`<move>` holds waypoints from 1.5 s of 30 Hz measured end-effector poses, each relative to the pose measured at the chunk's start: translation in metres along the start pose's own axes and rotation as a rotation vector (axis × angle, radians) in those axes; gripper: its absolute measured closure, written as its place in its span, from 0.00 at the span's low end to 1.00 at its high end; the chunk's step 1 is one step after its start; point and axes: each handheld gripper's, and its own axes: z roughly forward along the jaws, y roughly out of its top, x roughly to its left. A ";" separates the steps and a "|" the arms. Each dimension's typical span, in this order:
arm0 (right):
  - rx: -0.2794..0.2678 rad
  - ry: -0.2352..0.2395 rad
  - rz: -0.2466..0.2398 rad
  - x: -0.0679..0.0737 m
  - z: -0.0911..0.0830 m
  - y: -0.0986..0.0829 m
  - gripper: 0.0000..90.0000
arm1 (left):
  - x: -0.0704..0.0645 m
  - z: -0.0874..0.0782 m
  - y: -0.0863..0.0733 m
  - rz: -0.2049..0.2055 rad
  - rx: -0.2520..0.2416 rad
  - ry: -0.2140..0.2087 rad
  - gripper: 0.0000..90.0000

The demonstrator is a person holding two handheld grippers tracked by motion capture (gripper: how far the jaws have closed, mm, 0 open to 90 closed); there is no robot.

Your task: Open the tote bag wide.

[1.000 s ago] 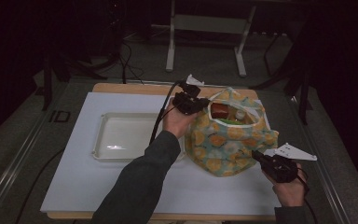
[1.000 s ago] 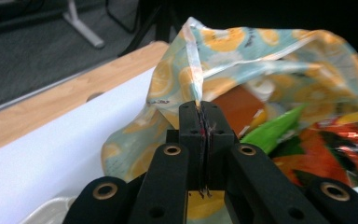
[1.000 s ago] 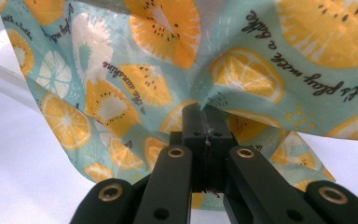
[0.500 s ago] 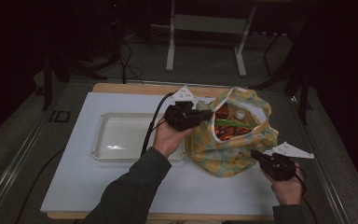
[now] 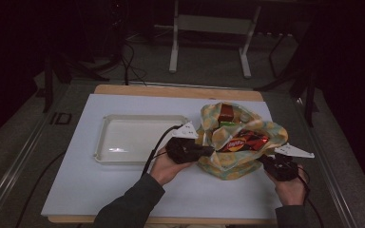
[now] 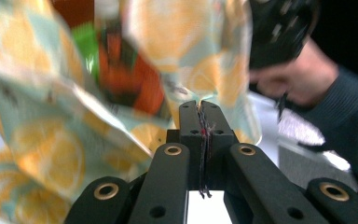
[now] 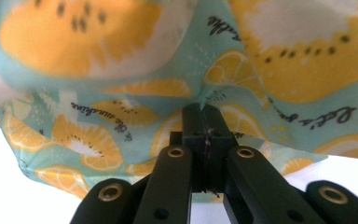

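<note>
The cloth bag (image 5: pixel 233 147) sits on the right half of the desk (image 5: pixel 76 190), just right of the tray. Its fabric is pale teal, printed with yellow-orange citrus slices and script lettering. The mouth is open and faces upward, with the rim slack and crumpled. Inside lie snack packets (image 5: pixel 240 141): red and orange at the centre, a green one behind, and a dark red-brown one at the far edge. The near lower edge rests on the desk.
</note>
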 end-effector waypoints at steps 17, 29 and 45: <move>-0.019 0.011 -0.037 -0.004 -0.031 -0.002 0.88 | 0.027 0.037 -0.026 -0.004 0.184 0.187 0.98; -0.106 -0.001 -0.014 -0.014 -0.065 0.011 0.83 | 0.034 0.042 -0.031 -0.019 0.214 0.235 0.97; -0.220 0.028 -0.080 0.009 -0.077 0.055 0.81 | 0.032 0.034 -0.030 0.003 0.157 0.239 0.95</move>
